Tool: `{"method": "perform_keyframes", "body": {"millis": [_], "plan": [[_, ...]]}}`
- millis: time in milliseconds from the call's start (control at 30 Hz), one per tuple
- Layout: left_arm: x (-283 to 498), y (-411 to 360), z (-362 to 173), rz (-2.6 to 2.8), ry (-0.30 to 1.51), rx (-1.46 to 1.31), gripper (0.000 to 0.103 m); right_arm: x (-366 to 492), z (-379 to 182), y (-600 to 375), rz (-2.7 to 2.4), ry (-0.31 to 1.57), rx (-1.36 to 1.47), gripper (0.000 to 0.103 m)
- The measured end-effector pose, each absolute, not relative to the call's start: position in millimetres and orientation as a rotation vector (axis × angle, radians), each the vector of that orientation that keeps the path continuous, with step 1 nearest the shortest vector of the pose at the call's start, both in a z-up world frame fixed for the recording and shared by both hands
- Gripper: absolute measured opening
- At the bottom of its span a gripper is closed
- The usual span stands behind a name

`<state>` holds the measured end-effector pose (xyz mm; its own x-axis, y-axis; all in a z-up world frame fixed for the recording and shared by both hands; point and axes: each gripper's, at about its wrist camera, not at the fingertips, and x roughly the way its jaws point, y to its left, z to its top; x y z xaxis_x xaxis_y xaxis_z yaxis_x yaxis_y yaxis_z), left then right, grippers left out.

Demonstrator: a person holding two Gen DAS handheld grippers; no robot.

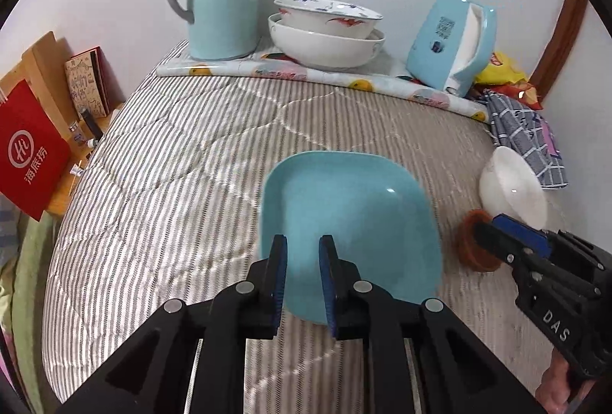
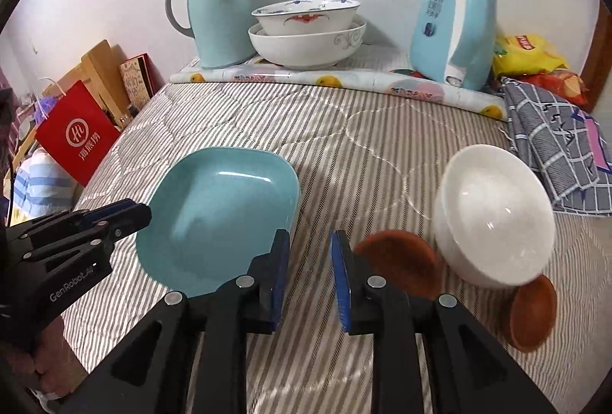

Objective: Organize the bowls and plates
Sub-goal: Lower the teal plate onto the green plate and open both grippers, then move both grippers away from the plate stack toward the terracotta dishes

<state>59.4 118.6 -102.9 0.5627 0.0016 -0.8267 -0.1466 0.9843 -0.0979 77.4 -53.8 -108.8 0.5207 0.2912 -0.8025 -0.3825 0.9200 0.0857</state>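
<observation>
"DAS" is read on the body of the right claw (image 1: 493,228) and "GenRobot.AI" on the left claw (image 2: 147,213). A white "Hi" logo with Chinese characters is printed on a red bag (image 1: 28,155), far left of both claws. A QR code is seen on a blue box (image 1: 451,43) at the back; its small print cannot be read.

The left claw (image 1: 302,257) is held slightly open, nothing gripped; the near rim of the teal plate (image 1: 352,222) lies just ahead of and under its pads. The right claw (image 2: 310,253) is also slightly open and empty, over the striped quilt (image 2: 344,131). The plate (image 2: 222,219) lies just to its left, a brown saucer (image 2: 401,264) just to its right, partly hidden by a finger. A white bowl (image 2: 493,211) sits further right, tilted against a second saucer (image 2: 531,314). Two bowls (image 2: 306,31) are stacked far ahead beside a jug (image 2: 218,12). Both plate and white bowl are blurred.
</observation>
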Motion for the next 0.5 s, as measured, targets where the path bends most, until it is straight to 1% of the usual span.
{"method": "perform_keyframes", "body": {"millis": [67,133,167,233,400,467,500], "plan": [[56,111,-95,0.077,0.955,-0.158,0.017,71,-101,-61,0.398,0.926,-0.095,0.025],[53,103,-88,0.075,0.937,-0.148,0.017,64,-94,-71,0.393,0.912,-0.080,0.040],[52,99,-85,0.071,0.930,-0.145,0.018,60,-90,-75,0.389,0.901,-0.076,0.042],[50,90,-79,0.057,0.916,-0.138,0.023,54,-84,-85,0.370,0.879,-0.075,0.042],[50,66,-71,0.029,0.895,-0.110,0.023,45,-73,-115,0.308,0.860,-0.066,0.042],[51,56,-70,0.018,0.900,-0.102,0.023,42,-72,-131,0.278,0.858,-0.055,0.044],[51,52,-70,0.013,0.903,-0.102,0.023,40,-70,-140,0.261,0.855,-0.049,0.046]]}}
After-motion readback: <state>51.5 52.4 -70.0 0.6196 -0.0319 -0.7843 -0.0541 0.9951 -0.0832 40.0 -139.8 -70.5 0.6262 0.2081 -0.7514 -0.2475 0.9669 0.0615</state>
